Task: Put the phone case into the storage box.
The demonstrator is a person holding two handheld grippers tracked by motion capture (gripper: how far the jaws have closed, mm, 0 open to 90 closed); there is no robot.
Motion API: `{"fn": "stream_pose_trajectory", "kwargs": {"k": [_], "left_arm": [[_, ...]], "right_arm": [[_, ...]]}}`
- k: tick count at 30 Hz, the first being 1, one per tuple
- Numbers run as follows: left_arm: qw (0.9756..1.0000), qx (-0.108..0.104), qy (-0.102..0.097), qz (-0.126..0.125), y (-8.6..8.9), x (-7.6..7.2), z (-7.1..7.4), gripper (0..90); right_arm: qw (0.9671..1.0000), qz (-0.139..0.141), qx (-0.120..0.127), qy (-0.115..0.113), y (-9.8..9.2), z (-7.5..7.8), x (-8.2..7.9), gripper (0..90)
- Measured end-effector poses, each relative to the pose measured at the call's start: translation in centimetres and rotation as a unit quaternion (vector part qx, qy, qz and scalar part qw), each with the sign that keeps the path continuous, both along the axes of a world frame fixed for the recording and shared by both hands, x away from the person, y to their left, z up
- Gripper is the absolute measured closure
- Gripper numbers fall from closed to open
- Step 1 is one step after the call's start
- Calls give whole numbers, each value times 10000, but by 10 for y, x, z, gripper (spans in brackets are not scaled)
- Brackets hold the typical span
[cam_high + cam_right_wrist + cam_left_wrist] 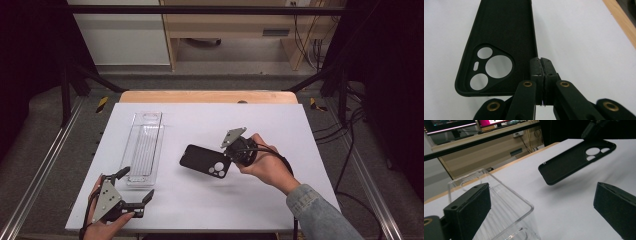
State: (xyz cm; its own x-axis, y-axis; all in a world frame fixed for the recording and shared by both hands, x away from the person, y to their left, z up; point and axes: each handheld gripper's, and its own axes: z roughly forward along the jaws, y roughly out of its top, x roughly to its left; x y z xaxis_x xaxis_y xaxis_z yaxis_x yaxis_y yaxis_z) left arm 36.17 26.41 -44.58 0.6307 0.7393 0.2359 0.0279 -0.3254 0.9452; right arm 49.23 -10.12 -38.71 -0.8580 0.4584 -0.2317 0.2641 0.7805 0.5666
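**A:** Big white counter (280, 200) spread out in front of the person, pale wood edge showing at the far side. What's sitting on it?

**B:** Largest thing is the clear plastic tray (144, 148), long and narrow, lying lengthwise on the left half. From the left gripper view its near corner is right behind one pad, ribbed floor visible through the wall.

**A:** And the dark slab in the middle?

**B:** That's the black phone case (206, 161), hollow side up, camera cut-outs at the end nearest the right hand. It's off the counter: in the left gripper view it hangs tilted in the air with a soft shadow beneath it.

**A:** Who's got it?

**B:** The right gripper (231, 154). In the right gripper view its jaws are pinched together on the case's thin side wall, near the cut-out corner, pads squeezed nearly flat with just the rim between them. Denim sleeve (320, 212) comes in from the lower right.

**A:** Left side?

**B:** Left gripper (136, 186) is low at the front-left corner, just beside the tray's near end. Jaws spread wide, nothing between them, and the case well apart from it across the counter

**A:** Tray touching the case?

**B:** No, clear gap between them
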Motion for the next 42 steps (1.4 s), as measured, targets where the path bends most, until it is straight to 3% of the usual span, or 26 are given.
{"fn": "stream_pose_trajectory", "kwargs": {"k": [9, 13, 16, 19, 20, 27, 31, 35, 42], "left_arm": [[9990, 342, -15, -296, -22, -1, 5, 9], [9973, 551, -34, -477, -34, 2, 10, 9], [9949, 771, -65, -647, -45, 5, 15, 10], [9906, 1039, -196, -872, -62, 10, 25, 17], [9906, 1039, -196, -872, -62, 10, 25, 17], [9802, 1492, -331, -1261, -96, 22, 39, 25], [9754, 1664, -377, -1393, -109, 27, 43, 29], [9733, 1736, -369, -1454, -115, 30, 45, 30], [9726, 1799, -348, -1434, -118, 36, 46, 30]], "right_arm": [[9999, 79, -87, -117, -5, 21, -4, 896], [9997, 99, -120, -166, -7, 29, -6, 896], [9995, 148, -138, -225, -8, 38, -8, 896], [9994, 181, -167, -241, -8, 44, -9, 896], [9994, 181, -167, -241, -8, 44, -9, 896], [9986, 314, -266, -329, -7, 53, -13, 896], [9984, 358, -254, -354, -8, 58, -13, 896], [9985, 355, -225, -357, -8, 60, -12, 895], [9983, 368, -212, -406, -11, 62, -10, 896]]}}
